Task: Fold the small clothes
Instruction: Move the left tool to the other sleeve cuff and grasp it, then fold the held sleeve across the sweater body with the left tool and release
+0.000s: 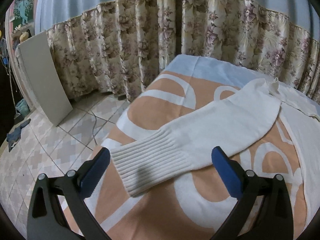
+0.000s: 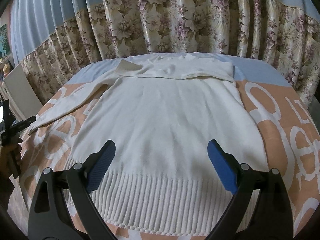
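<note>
A white knit sweater (image 2: pixel 160 116) lies flat on the bed, its ribbed hem nearest in the right wrist view. One sleeve is folded across the top near the collar. The other sleeve (image 1: pixel 210 128) stretches out to the left, its ribbed cuff (image 1: pixel 148 166) lying between the fingers of my left gripper (image 1: pixel 162 156), which is open and hovers over it. My right gripper (image 2: pixel 161 150) is open above the sweater's lower middle, just beyond the hem. The left gripper also shows at the left edge of the right wrist view (image 2: pixel 12 128).
The bed wears an orange and white patterned sheet (image 2: pixel 280 120) with a pale blue band at the far end. Floral curtains (image 1: pixel 120 50) hang behind. A grey board (image 1: pixel 42 80) leans by the wall on the tiled floor (image 1: pixel 50 140), where a dark cloth (image 1: pixel 16 134) lies.
</note>
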